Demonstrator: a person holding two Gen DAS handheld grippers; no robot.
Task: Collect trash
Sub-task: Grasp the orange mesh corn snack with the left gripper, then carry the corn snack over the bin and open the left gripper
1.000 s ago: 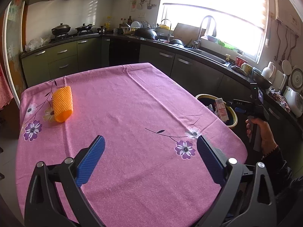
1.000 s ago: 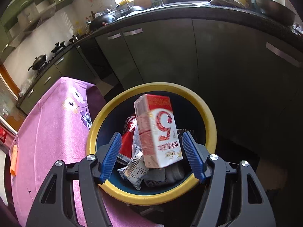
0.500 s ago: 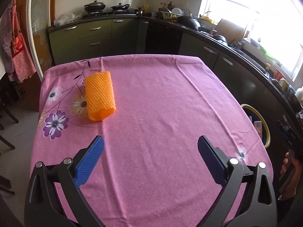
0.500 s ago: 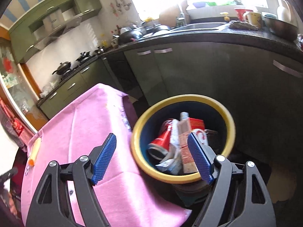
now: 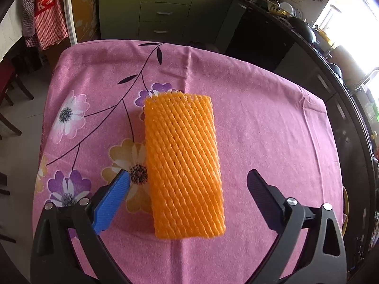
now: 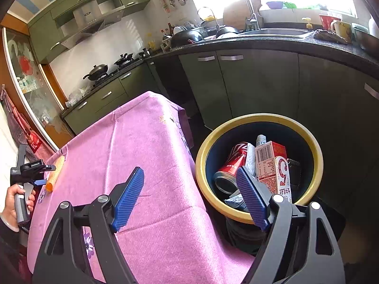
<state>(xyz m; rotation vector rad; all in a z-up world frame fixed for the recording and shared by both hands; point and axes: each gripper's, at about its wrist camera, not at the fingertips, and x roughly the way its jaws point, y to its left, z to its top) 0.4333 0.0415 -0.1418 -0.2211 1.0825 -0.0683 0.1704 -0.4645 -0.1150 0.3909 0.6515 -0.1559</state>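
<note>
An orange foam net sleeve (image 5: 183, 163) lies flat on the pink flowered tablecloth (image 5: 272, 127). My left gripper (image 5: 188, 189) is open, its two fingers either side of the sleeve's near end, not touching it. The sleeve also shows small at the table's far left in the right wrist view (image 6: 54, 174), beside the left gripper (image 6: 40, 168). My right gripper (image 6: 189, 189) is open and empty above the table's near corner. A yellow-rimmed dark bin (image 6: 317, 151) stands by the table, holding a red can (image 6: 231, 163), a red-and-white carton (image 6: 274, 165) and wrappers.
Dark green kitchen cabinets (image 6: 255, 87) and a black counter with a sink run close behind the bin. A stove with pans (image 6: 99, 69) is at the back. A dark chair (image 5: 9, 94) stands left of the table. A red checked apron (image 5: 45, 14) hangs by the door.
My left gripper has swung left and closed in on the orange sleeve, which now lies between its fingers. My right gripper has drawn back from above the bin toward the table corner.
</note>
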